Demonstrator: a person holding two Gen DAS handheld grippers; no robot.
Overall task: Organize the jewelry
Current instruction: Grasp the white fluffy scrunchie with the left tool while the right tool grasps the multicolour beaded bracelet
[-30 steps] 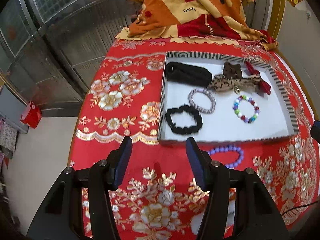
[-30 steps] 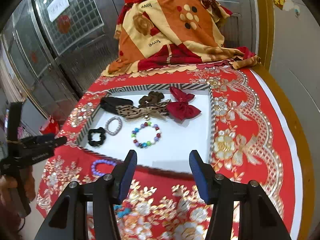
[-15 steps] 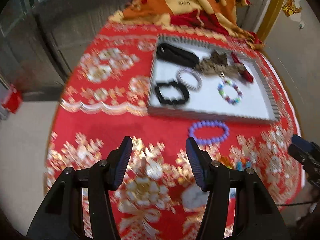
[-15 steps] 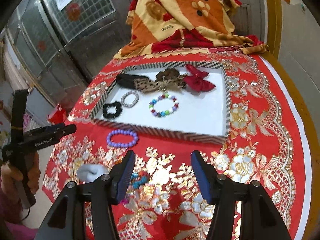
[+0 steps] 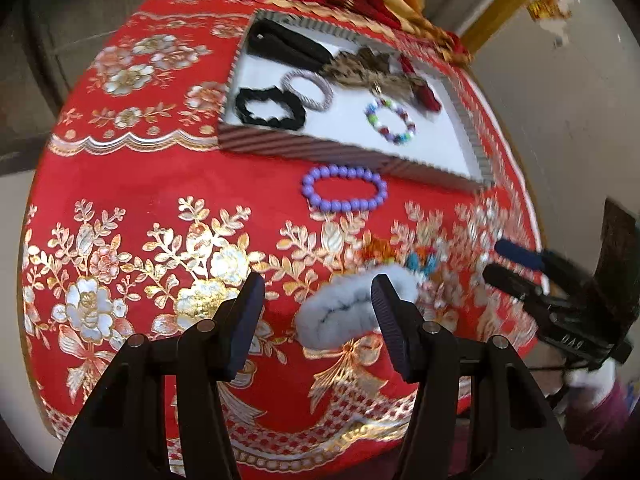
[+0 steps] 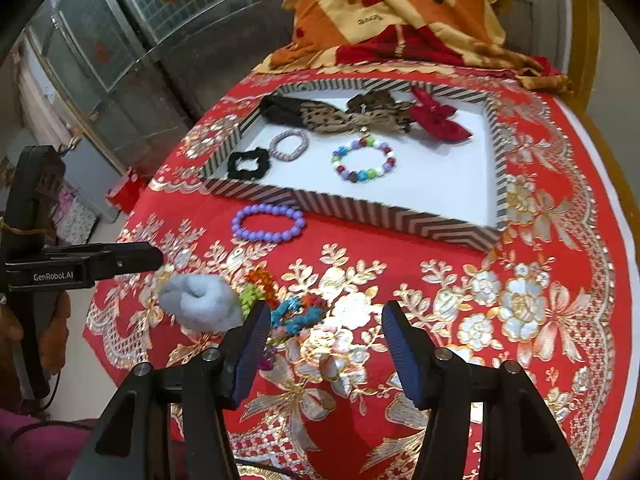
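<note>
Both claws are released and hold nothing, pointing down over the near part of the bench (image 6: 560, 168), which is covered in a red and gold floral cloth.

Left claw (image 5: 318, 312): its jaws stand apart above a grey fluffy scrunchie (image 5: 344, 316), not touching it as far as the view shows.

Right claw (image 6: 324, 336): its jaws stand apart just right of a multicoloured tangle (image 6: 292, 312) of small items, blurred, type unclear.

A purple bead bracelet (image 6: 268, 222) lies on the cloth just outside the near wall of the striped tray (image 6: 360, 212).

Inside the tray: black scrunchie (image 6: 248, 164), silver-grey band (image 6: 289, 144), multicolour bead bracelet (image 6: 364, 160), leopard-print bow (image 6: 352, 118), red bow (image 6: 436, 118), dark piece at the far left.

A folded orange blanket (image 6: 400, 12) sits at the far end.
</note>
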